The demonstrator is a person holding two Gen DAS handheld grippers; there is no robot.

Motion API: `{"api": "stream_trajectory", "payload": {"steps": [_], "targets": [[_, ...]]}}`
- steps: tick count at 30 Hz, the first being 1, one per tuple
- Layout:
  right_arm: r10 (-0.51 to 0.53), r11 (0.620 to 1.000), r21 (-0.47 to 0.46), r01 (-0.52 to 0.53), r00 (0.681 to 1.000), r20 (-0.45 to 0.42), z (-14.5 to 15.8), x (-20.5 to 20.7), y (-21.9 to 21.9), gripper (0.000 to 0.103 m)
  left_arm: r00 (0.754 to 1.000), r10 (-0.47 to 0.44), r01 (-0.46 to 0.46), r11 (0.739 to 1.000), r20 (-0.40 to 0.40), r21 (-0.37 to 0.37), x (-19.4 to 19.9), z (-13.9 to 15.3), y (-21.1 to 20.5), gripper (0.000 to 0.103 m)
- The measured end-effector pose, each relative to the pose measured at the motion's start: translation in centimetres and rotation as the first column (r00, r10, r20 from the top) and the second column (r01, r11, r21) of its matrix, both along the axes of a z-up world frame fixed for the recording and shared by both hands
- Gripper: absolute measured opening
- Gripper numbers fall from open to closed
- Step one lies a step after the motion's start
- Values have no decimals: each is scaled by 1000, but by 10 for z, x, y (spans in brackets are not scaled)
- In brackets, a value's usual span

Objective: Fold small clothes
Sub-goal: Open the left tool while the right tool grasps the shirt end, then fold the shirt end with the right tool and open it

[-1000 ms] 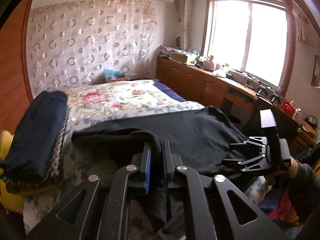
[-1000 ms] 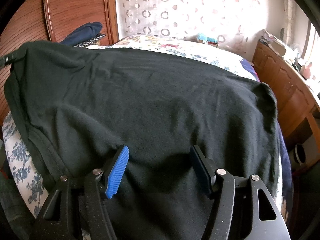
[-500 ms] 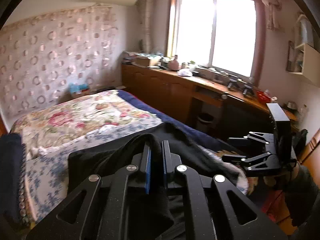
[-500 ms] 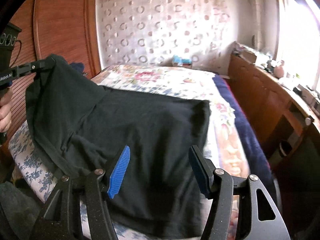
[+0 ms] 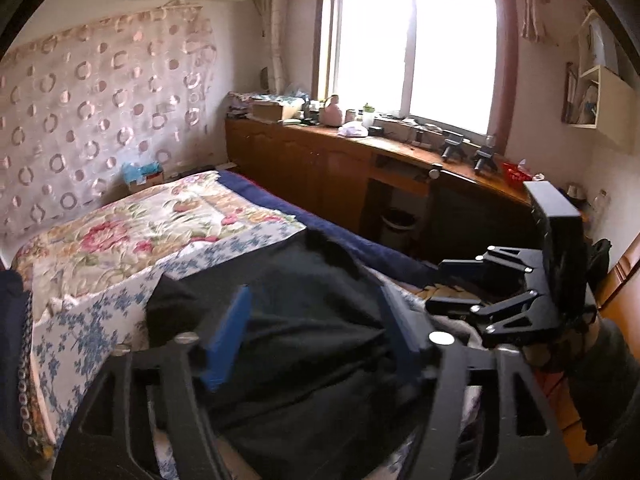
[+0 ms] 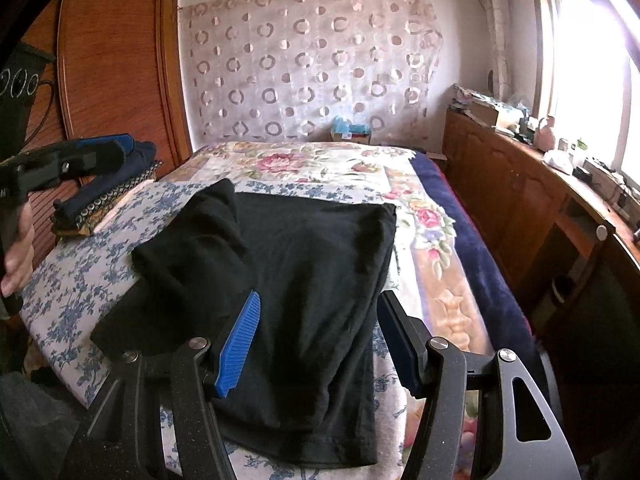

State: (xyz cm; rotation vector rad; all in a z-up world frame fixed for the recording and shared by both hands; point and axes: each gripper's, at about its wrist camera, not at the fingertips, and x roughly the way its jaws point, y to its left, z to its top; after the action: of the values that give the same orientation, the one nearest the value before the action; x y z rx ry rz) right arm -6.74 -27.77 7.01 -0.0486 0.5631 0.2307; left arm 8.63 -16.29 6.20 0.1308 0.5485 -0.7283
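A black garment lies folded over on the floral bedspread, its left part doubled up into a thick fold. My right gripper is open and hovers just above the garment's near end, its blue pads clear of the cloth. In the left wrist view my left gripper is opening. The black garment lies below and between its jaws, and neither pad presses on it. The right gripper shows at the right of that view, open over the bed's edge.
A folded navy stack with beaded trim sits at the bed's left side by the wooden wardrobe. A cluttered wooden counter runs under the window, with a waste bin beneath. A hand holds the left gripper's handle.
The left gripper, shut on a raised fold of the garment before, has opened and let it go. The garment was carried across and now lies folded on the bed. Both views swung toward the window.
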Motion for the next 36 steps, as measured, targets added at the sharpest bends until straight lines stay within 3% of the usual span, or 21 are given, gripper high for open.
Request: {"api": "stream_trajectory", "payload": {"steps": [9,19,24,28,31,36], "targets": [[81,997,-16,-82,995,-55,-15,35,16,63,984,179,-178,983,-9,30,-2,-37,60,79],[113,992,-27,-120,975,-193,-46,73,8,60,961,269,-267,963,-62,39,4,-69,95,79],[134,990,-18,-140,973,-190,-44,76,3,46,955,288,-286,958,-66,34,4,-75,101,79],[180,982,-30,-188,966,-184,-45,74,9,11,953,298,-296,955,-62,31,3,-75,104,79],[187,980,-38,-195,971,-150,-43,64,20,9,952,301,-300,953,-57,29,3,-75,106,79],[203,979,-3,-204,978,-45,-14,37,14,8,951,304,-303,953,-56,22,1,-74,108,79]]}}
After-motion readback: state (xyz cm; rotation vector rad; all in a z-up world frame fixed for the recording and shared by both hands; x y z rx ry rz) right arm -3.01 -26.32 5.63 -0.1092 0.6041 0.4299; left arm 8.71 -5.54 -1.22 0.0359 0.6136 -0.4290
